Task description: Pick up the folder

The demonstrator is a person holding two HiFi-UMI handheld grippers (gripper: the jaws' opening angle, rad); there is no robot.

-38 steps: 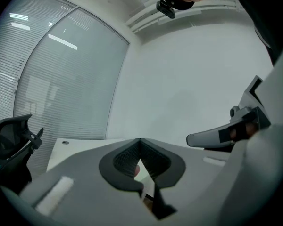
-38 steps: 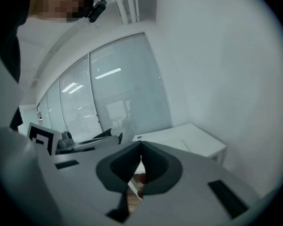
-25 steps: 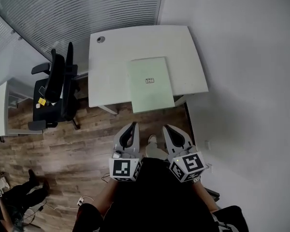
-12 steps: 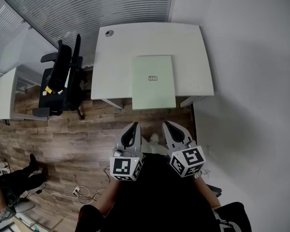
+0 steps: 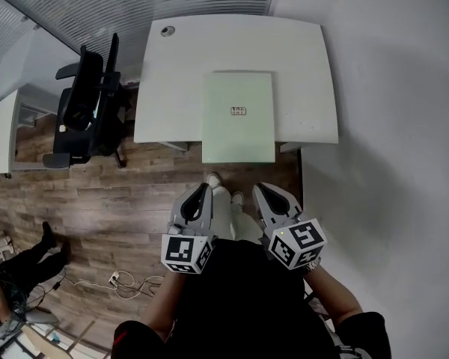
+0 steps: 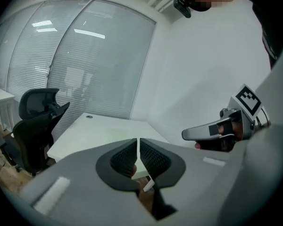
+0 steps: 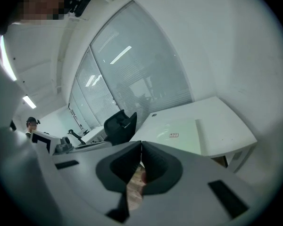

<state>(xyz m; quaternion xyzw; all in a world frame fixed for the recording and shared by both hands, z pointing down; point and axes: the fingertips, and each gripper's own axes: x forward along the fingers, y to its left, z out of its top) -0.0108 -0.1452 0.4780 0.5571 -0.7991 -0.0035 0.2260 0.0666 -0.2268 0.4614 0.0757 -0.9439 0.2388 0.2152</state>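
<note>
A pale green folder (image 5: 238,116) with a small label lies flat on the white desk (image 5: 307,66), its near edge sticking out past the desk's front edge. The same folder (image 7: 179,134) shows on the desk in the right gripper view. My left gripper (image 5: 202,191) and right gripper (image 5: 259,191) hang side by side over the wooden floor, short of the desk and apart from the folder. Both are shut with nothing between their jaws. From the left gripper view (image 6: 137,141), the right gripper (image 6: 212,132) appears off to the right.
A black office chair (image 5: 86,103) stands left of the desk. A white wall (image 5: 389,148) runs along the right. A second white desk (image 5: 0,133) sits far left. Cables (image 5: 123,283) and a person's legs (image 5: 30,260) lie on the wooden floor at lower left.
The desk and folder have drawn closer and shifted up in the head view. Both grippers have sunk a little, still shut.
</note>
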